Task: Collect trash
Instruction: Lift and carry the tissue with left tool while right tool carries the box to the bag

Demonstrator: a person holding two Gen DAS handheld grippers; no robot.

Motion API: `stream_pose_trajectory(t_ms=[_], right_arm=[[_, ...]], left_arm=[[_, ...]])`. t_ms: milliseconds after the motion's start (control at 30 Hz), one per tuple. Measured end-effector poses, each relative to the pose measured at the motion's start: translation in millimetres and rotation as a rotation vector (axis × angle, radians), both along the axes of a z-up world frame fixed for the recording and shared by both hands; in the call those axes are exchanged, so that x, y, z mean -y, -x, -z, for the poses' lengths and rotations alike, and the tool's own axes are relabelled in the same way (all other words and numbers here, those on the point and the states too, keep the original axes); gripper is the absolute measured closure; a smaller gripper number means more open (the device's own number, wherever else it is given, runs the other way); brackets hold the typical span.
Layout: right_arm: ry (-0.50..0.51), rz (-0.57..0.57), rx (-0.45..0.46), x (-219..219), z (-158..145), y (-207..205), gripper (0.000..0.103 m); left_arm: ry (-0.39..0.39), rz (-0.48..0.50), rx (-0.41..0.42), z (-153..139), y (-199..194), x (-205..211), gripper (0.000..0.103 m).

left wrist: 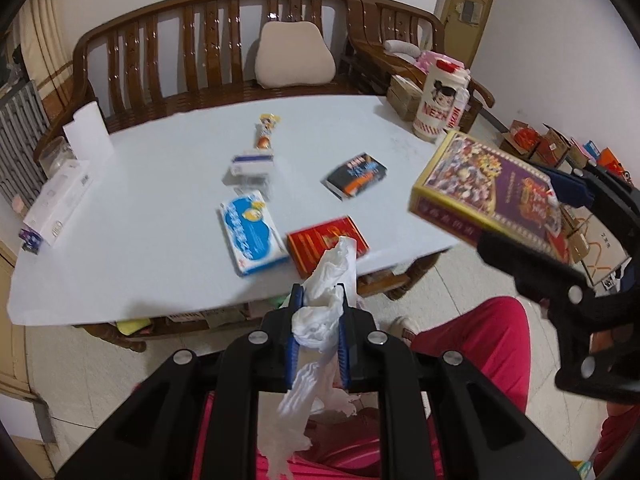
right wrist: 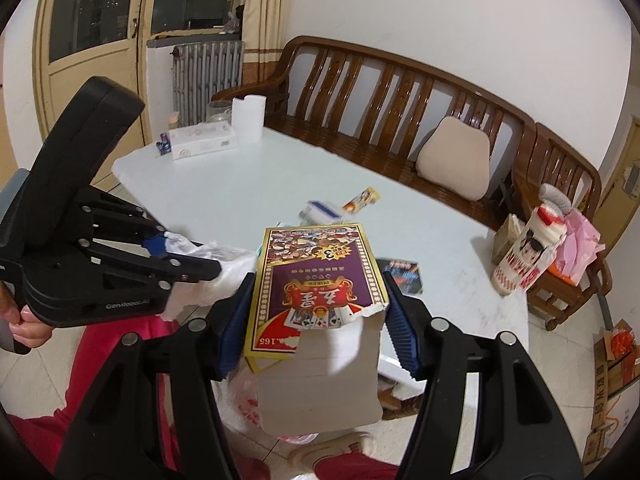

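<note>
My left gripper [left wrist: 319, 292] is shut on a crumpled white tissue [left wrist: 332, 272] and hangs just off the white table's [left wrist: 160, 208] near edge. In the right wrist view, the left gripper [right wrist: 208, 258] comes in from the left with the tissue [right wrist: 228, 276]. My right gripper [right wrist: 318, 280] is shut on a torn purple playing-card box [right wrist: 320, 264], its pads pressing both sides; the box [left wrist: 488, 188] shows at the right in the left wrist view. On the table lie a blue-white packet [left wrist: 254, 232], a red box [left wrist: 326, 242], a dark box [left wrist: 356, 176], a white-blue box [left wrist: 252, 164] and a snack wrapper [left wrist: 266, 132].
A wooden bench [left wrist: 200, 40] with a beige cushion [left wrist: 294, 56] stands behind the table. A cartoon-printed white flask [left wrist: 438, 100] stands at the far right corner, a long white box [left wrist: 60, 204] and paper roll [left wrist: 88, 132] at the left. A plastic bag [right wrist: 248, 400] lies below by the person's red trousers. Cardboard boxes [left wrist: 536, 144] sit on the floor.
</note>
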State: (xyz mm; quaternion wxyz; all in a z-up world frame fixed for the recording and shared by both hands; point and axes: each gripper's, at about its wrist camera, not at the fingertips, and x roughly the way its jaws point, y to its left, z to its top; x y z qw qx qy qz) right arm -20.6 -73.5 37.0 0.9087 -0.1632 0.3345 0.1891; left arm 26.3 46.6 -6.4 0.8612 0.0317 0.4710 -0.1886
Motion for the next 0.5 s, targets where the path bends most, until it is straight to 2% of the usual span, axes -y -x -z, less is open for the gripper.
stream_pose_trajectory(t_ms=[167, 500], right_arm=[[-0.011, 0.006, -0.053, 3, 24, 15, 0.043], [0.005, 0.057, -0.140, 15, 74, 31, 0.043]], left_arm=[[-0.004, 0.012, -0.023, 22, 13, 9, 0.087], [0.007, 0.039, -0.121, 74, 22, 23, 0.087]])
